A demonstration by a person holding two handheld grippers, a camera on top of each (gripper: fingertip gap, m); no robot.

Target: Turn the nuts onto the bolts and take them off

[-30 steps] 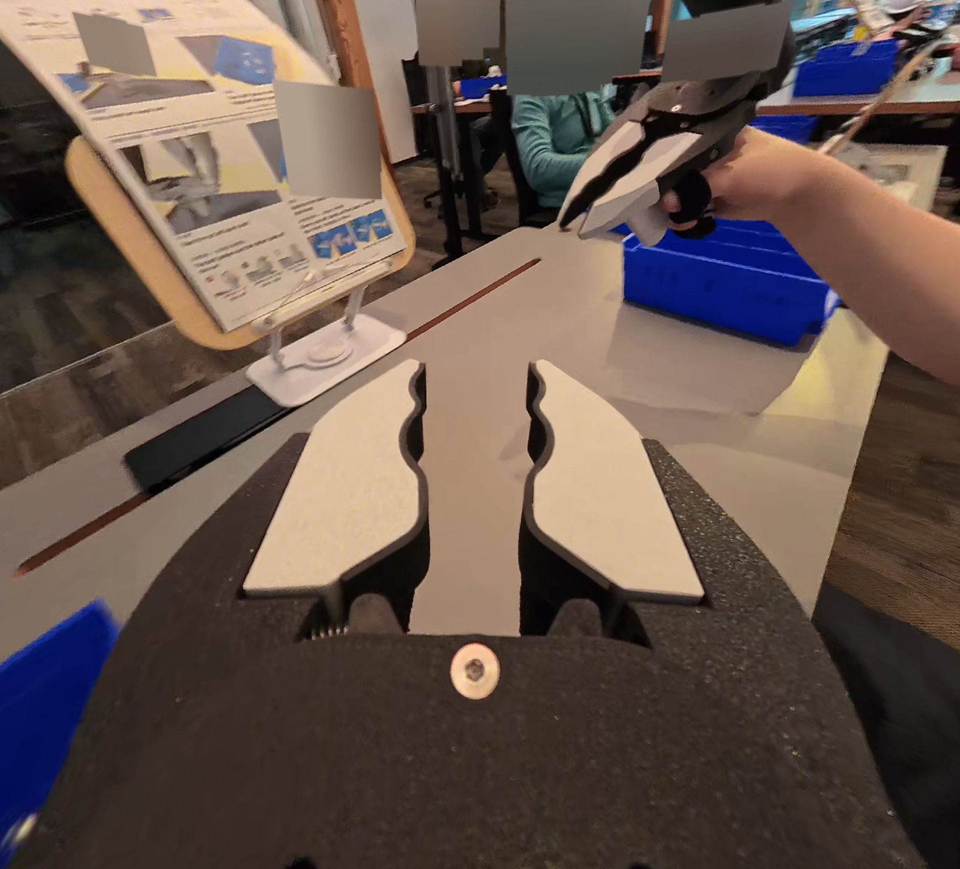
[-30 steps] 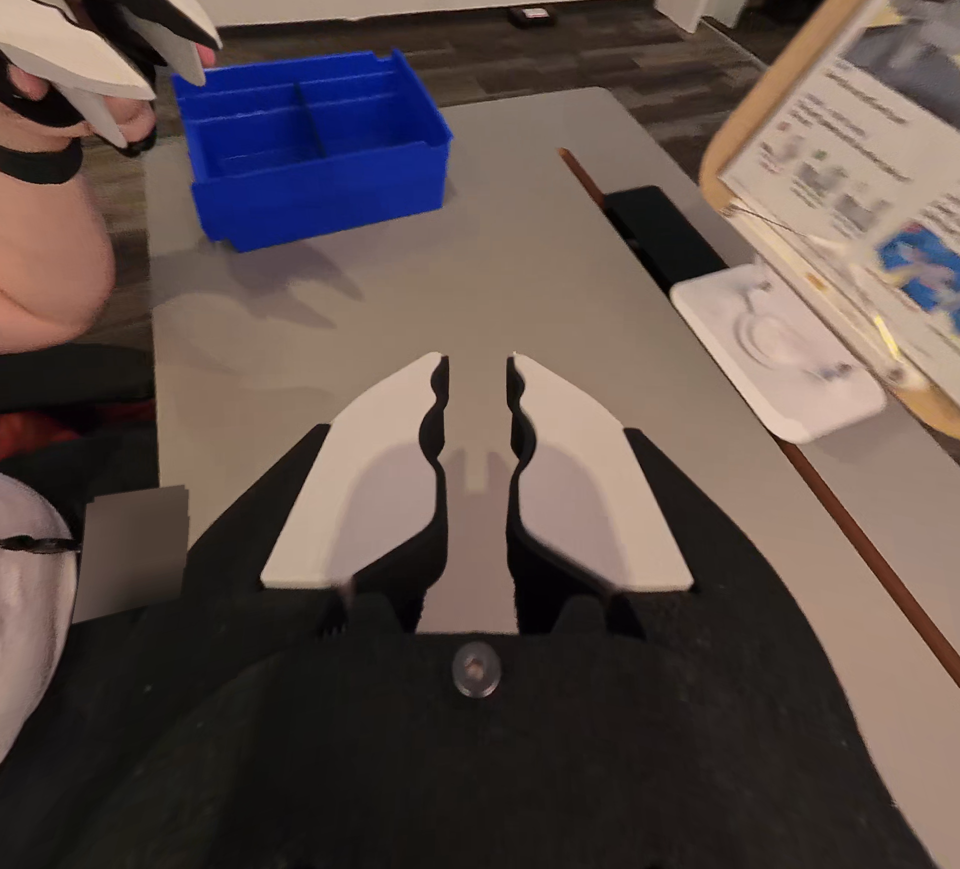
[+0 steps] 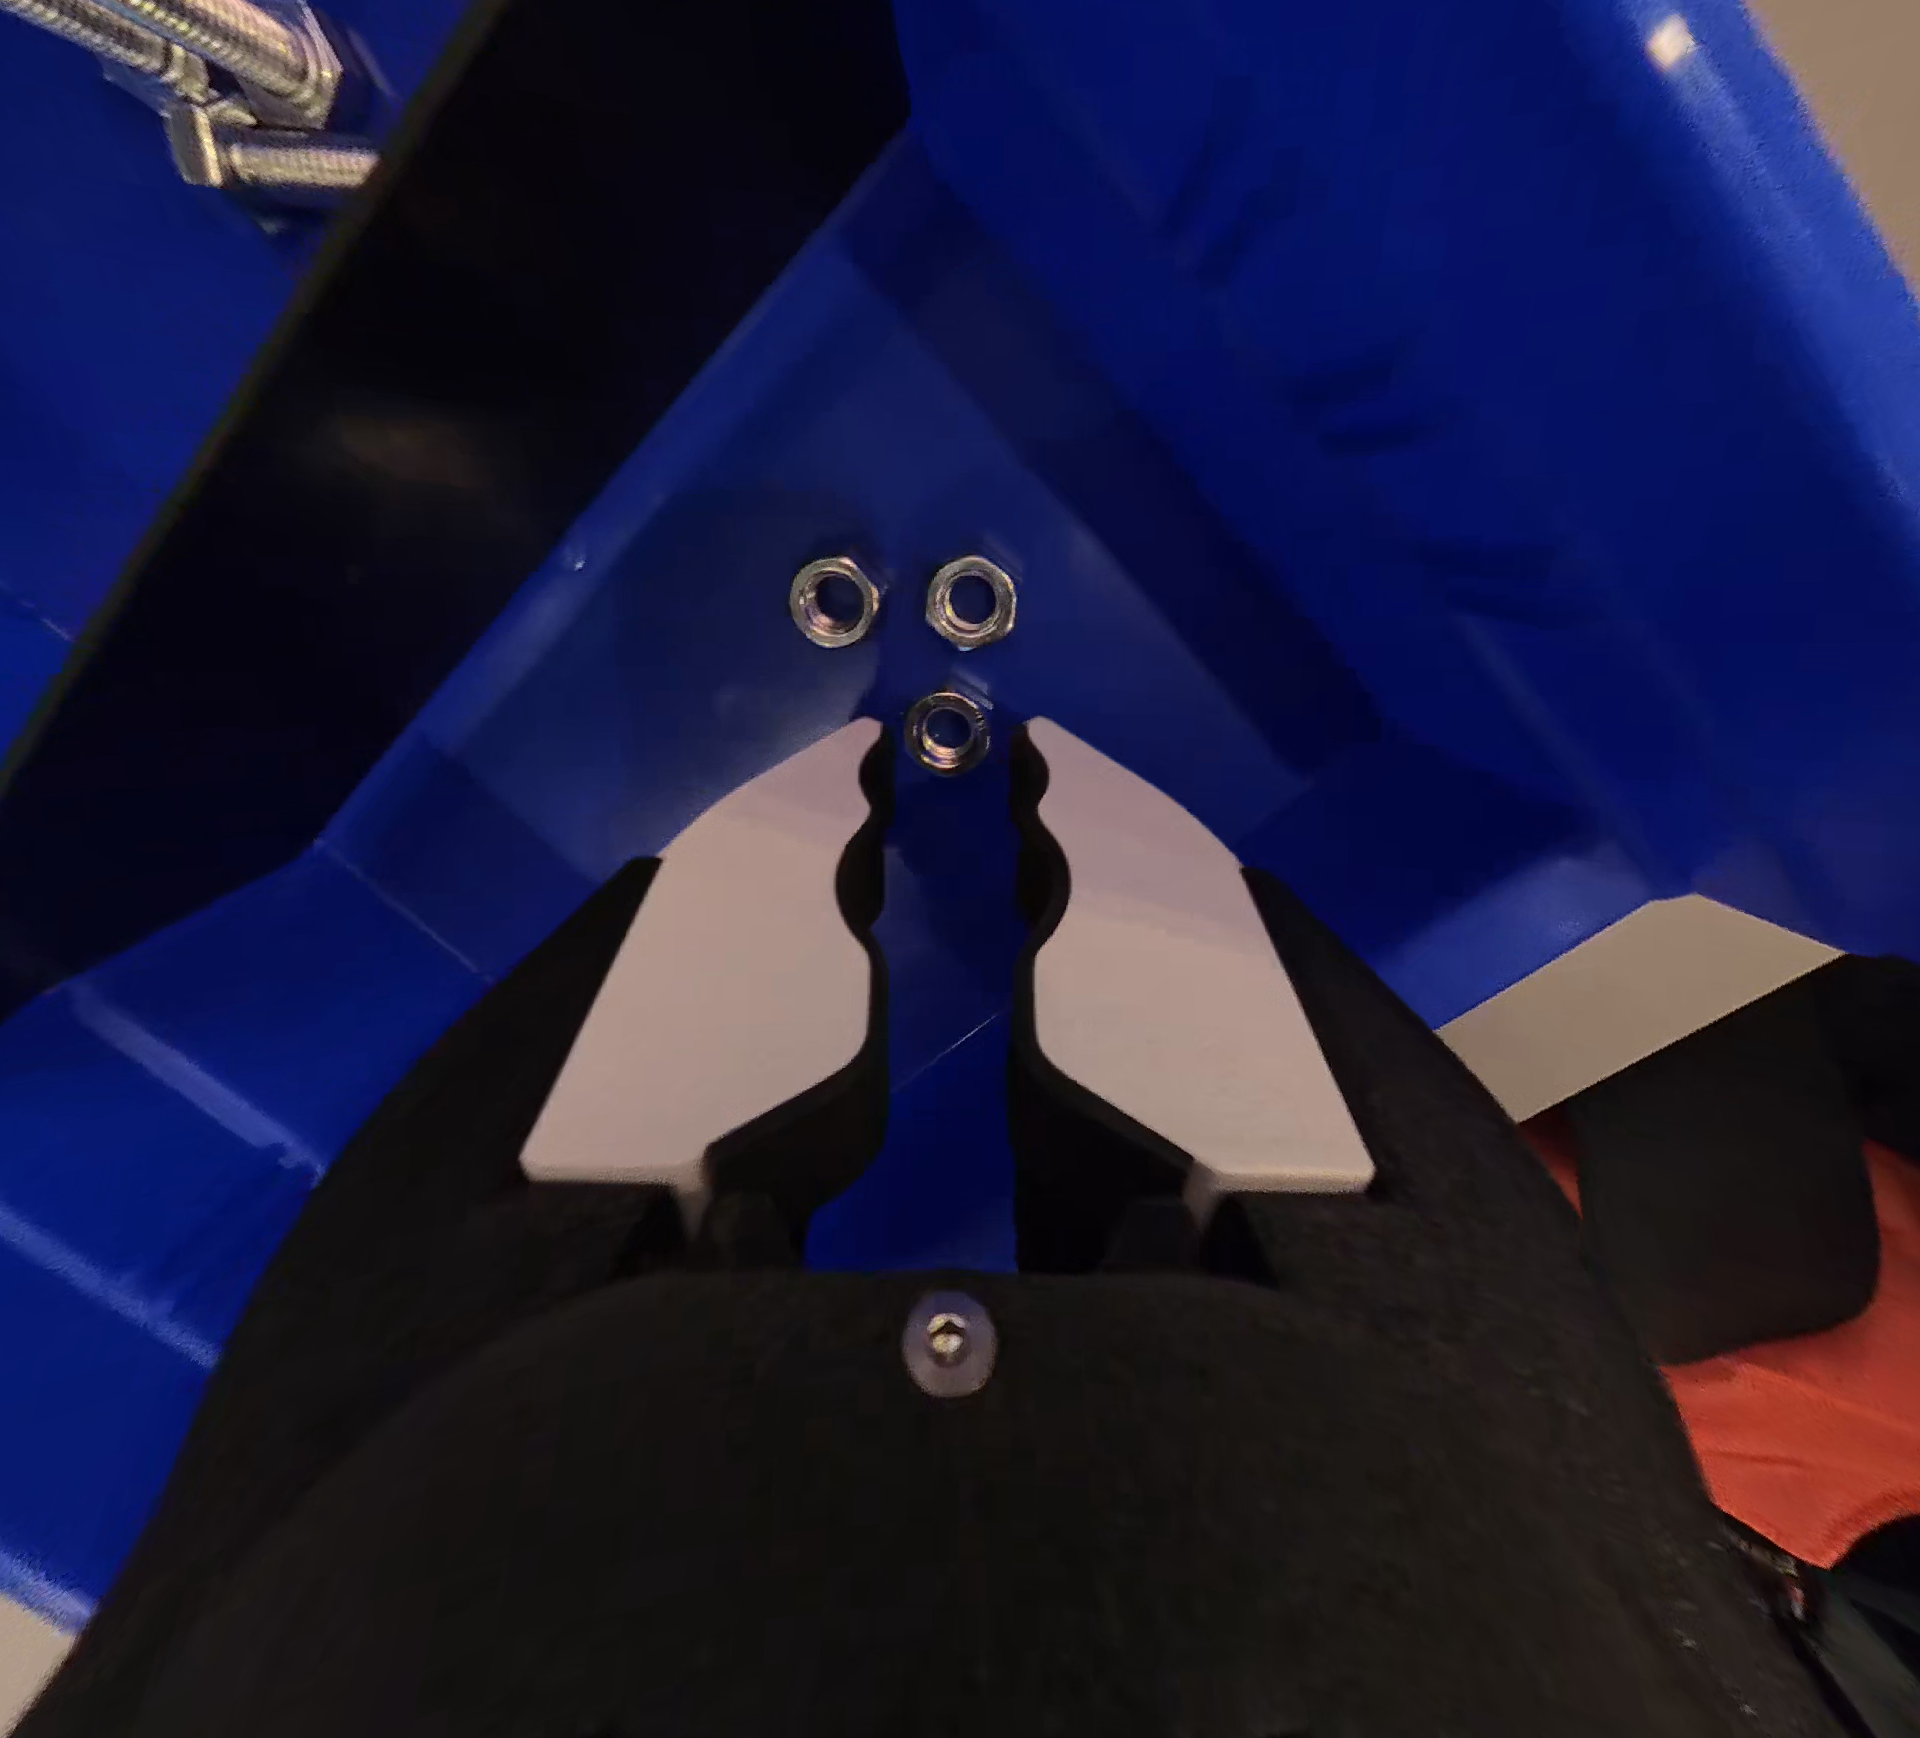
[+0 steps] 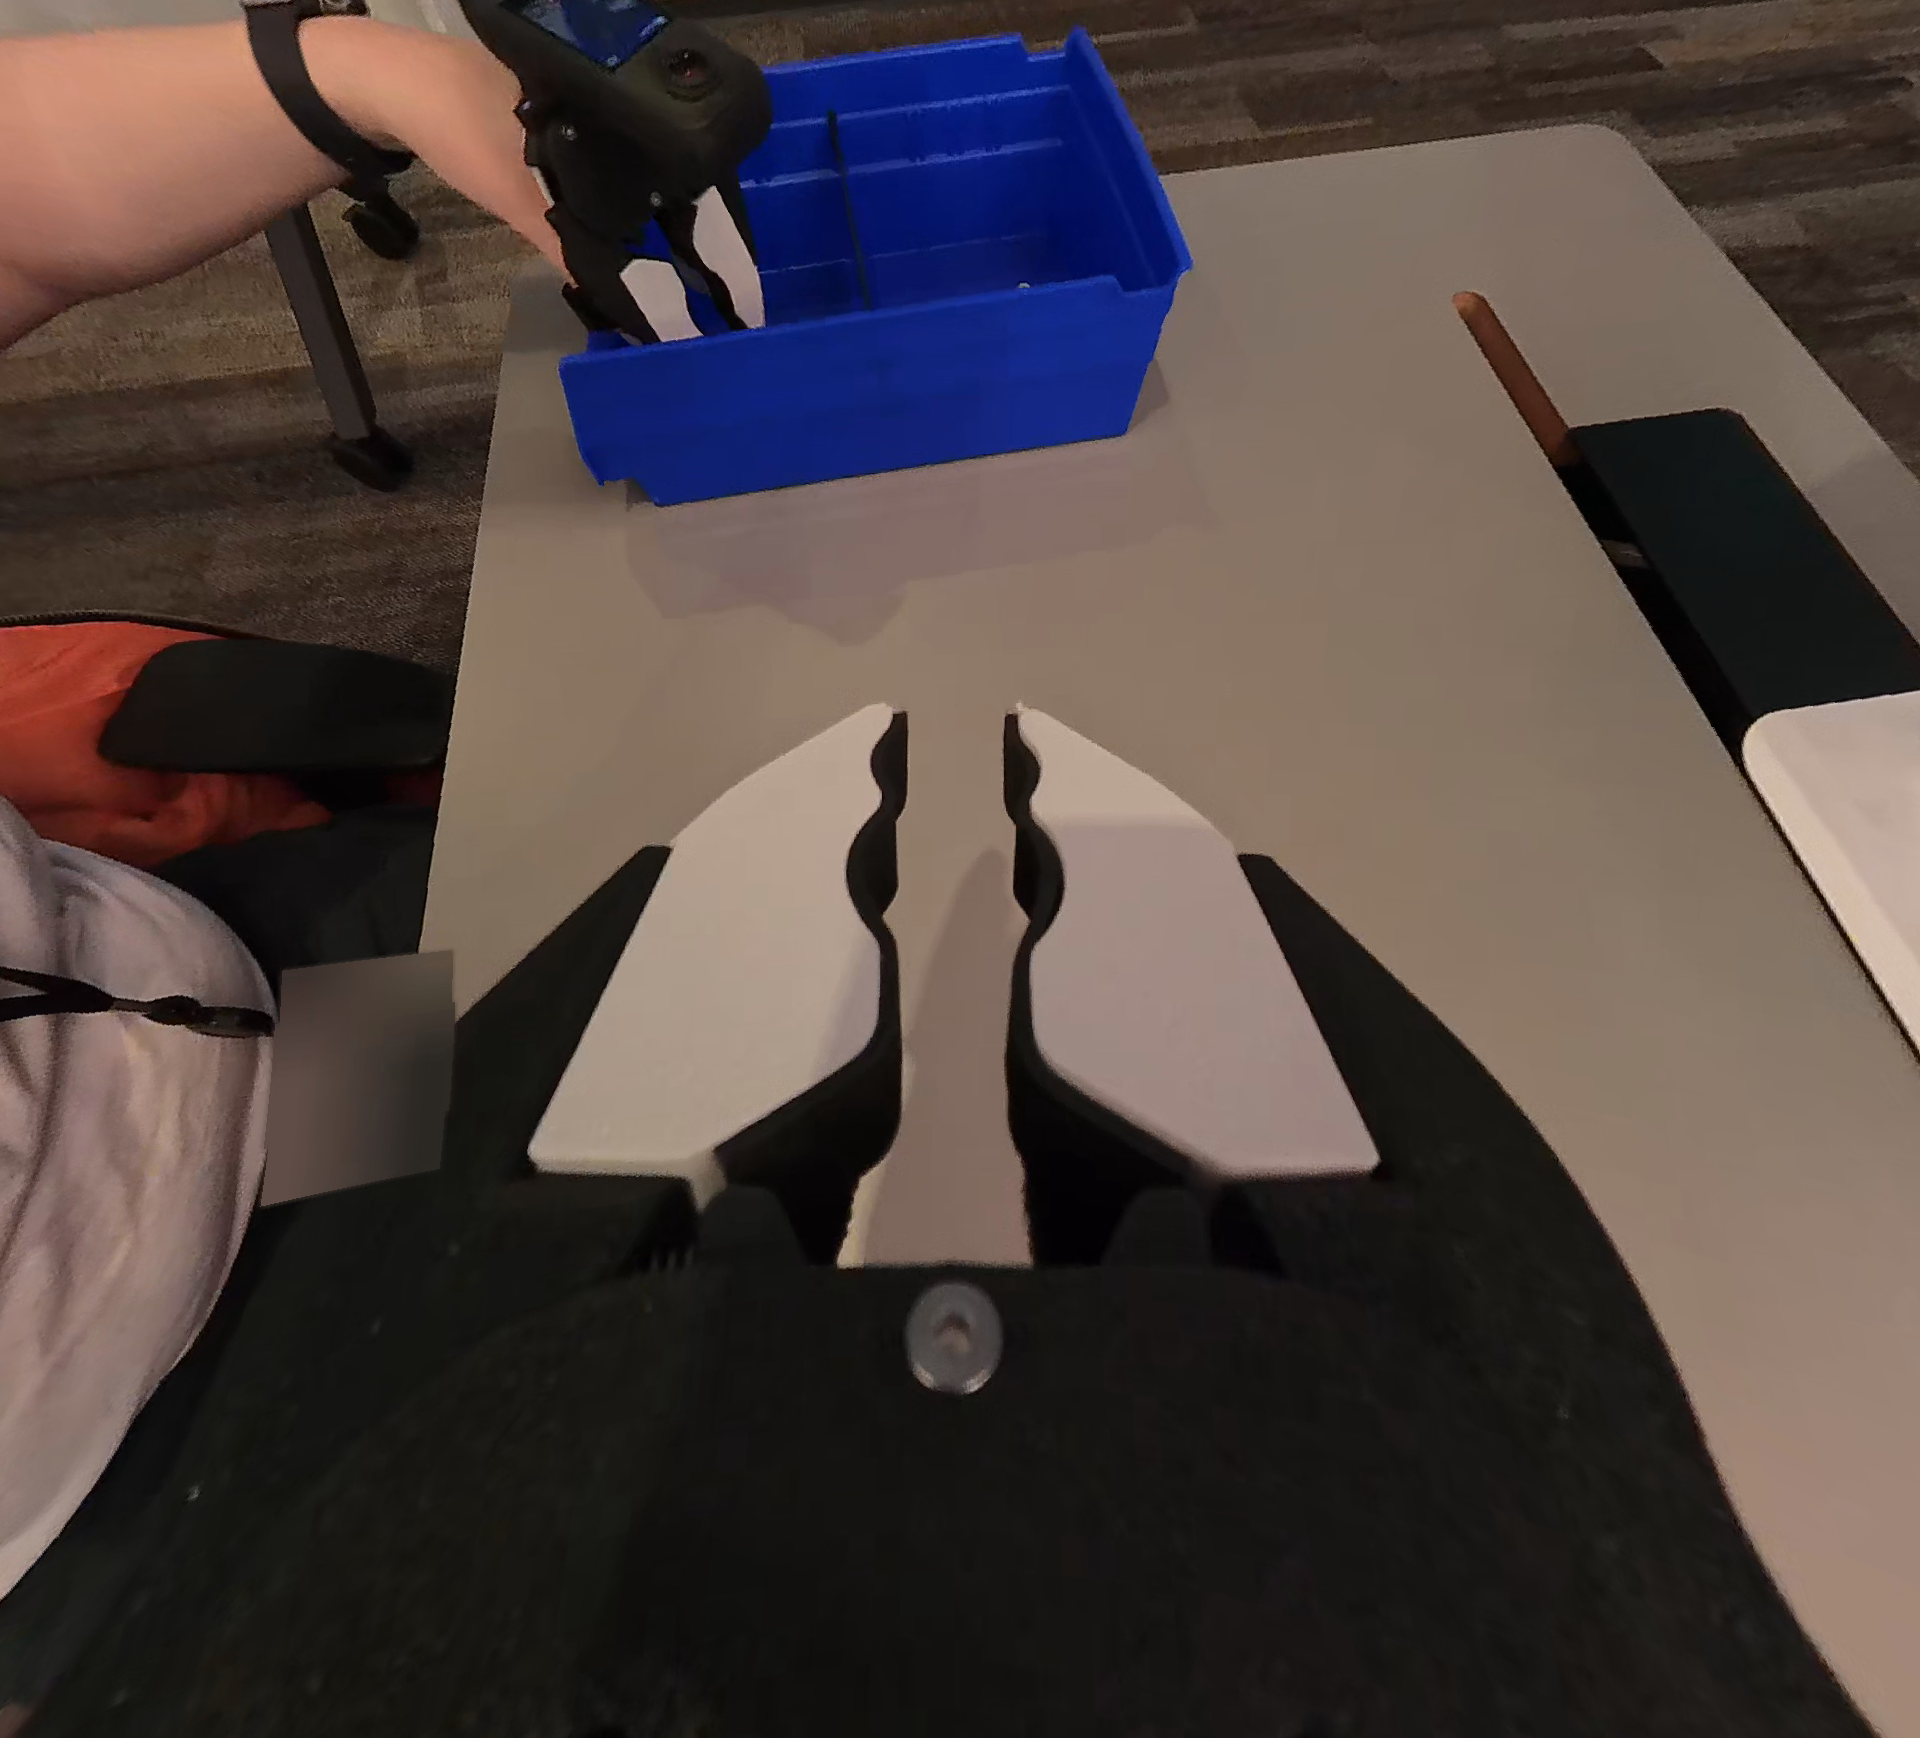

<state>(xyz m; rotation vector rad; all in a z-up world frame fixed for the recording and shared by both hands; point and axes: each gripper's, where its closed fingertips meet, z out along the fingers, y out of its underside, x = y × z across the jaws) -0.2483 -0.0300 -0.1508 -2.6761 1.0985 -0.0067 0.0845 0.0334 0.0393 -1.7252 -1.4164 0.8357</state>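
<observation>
Grey tabletop (image 4: 1299,649), blue bin (image 3: 1351,234) at its far-left corner — keep your empty, parted left gripper (image 3: 948,732) centred astride the nearest nut (image 3: 943,728), then pinch squarely — right gripper (image 4: 954,717) idles unclenched.

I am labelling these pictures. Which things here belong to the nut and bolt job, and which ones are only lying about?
For the job:
nuts
bolts
blue bin
left gripper, open, tips beside the nearest nut
right gripper, open over the table

Lying about:
white stand base
black armrest
orange cloth

Left wrist view close inside blue bin (image 3: 1351,234), right wrist view farther back, facing it (image 4: 883,400)
</observation>
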